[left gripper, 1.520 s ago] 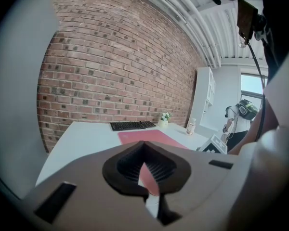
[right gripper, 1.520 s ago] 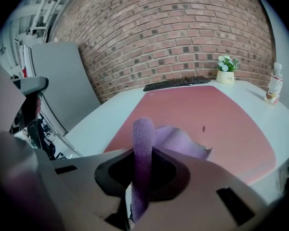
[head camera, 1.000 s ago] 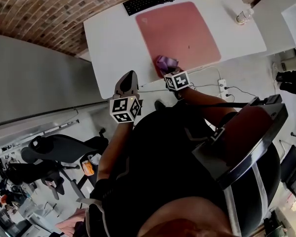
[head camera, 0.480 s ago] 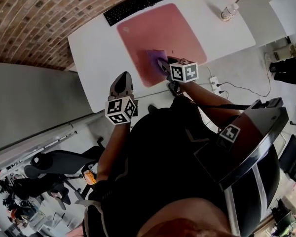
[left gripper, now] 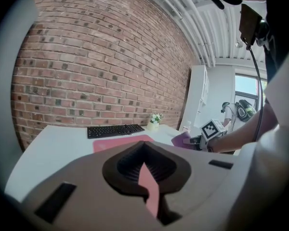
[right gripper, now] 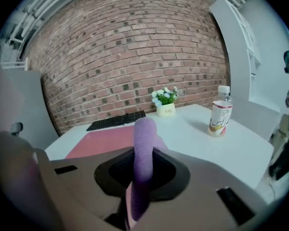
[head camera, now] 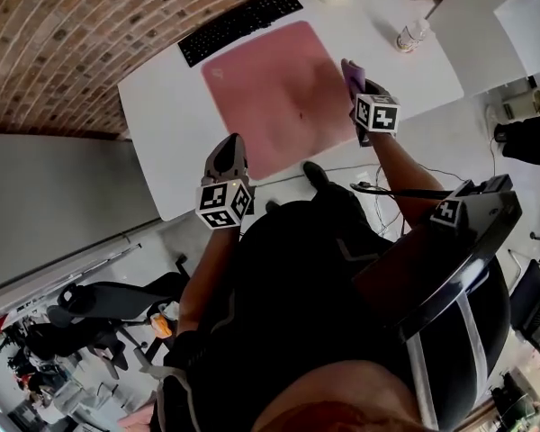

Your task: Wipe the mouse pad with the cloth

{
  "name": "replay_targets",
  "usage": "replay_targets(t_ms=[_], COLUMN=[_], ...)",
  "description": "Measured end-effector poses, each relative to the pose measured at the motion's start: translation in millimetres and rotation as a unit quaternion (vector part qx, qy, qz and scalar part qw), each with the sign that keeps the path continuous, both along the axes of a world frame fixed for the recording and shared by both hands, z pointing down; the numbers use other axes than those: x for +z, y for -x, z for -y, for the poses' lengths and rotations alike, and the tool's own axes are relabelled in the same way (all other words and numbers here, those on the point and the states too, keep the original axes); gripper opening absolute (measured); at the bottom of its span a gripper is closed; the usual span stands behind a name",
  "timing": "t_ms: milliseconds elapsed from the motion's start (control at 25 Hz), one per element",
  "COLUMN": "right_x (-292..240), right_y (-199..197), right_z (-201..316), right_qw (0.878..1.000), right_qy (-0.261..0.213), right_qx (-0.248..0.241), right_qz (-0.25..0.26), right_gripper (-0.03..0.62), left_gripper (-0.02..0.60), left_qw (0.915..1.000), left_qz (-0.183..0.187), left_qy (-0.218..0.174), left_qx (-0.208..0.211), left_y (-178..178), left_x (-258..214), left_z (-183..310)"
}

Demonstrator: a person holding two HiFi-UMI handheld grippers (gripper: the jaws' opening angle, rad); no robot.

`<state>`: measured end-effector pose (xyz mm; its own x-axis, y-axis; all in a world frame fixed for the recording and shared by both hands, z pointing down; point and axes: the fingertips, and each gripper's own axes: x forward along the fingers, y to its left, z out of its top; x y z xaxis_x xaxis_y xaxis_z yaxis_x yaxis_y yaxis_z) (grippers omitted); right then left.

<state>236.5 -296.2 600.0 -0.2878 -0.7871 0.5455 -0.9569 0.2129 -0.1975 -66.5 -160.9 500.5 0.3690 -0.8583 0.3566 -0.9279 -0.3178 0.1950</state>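
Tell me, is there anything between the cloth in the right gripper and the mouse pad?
Nothing visible. The right gripper holds the cloth by the pad's right edge. The keyboard lies beyond the pad's far edge and the bottle stands farther right, neither in the way.

Head view: from high up, looking steeply down on the whole white desk [head camera: 162, 115], with the pink mouse pad [head camera: 261, 88] and black keyboard [head camera: 238, 25] far below. Left gripper view: low by the desk's near edge, facing level toward the brick wall [left gripper: 101, 71]. Right gripper view: low too, nearer the desk's right side, facing that same wall, sharing the mouse pad and keyboard with both other views.
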Motion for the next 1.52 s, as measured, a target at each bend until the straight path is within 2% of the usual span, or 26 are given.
replay_targets(t_ms=[120, 240, 680, 1080, 1520], right_x=[19, 42, 82, 76, 80], right_y=[-20, -14, 65, 134, 198], right_z=[11, 12, -6, -26, -30], right_qw=[0.999, 0.998, 0.992, 0.983, 0.973], right_qy=[0.009, 0.033, 0.093, 0.107, 0.117], right_qx=[0.001, -0.015, -0.081, -0.152, -0.199], right_qz=[-0.042, -0.054, -0.018, 0.001, 0.013], right_gripper=[0.055, 0.055, 0.055, 0.055, 0.055], left_gripper=[0.003, 0.003, 0.004, 0.003, 0.004], left_qw=[0.9999, 0.9998, 0.998, 0.9956, 0.9914], left_qz=[0.007, 0.013, 0.014, 0.009, 0.017], left_qy=[0.007, 0.012, 0.015, 0.009, 0.003], left_qx=[-0.007, -0.012, -0.06, -0.093, -0.129], left_y=[-6, -7, 20, 48, 83], left_x=[5, 8, 8, 4, -3], left_z=[3, 2, -9, -21, -37])
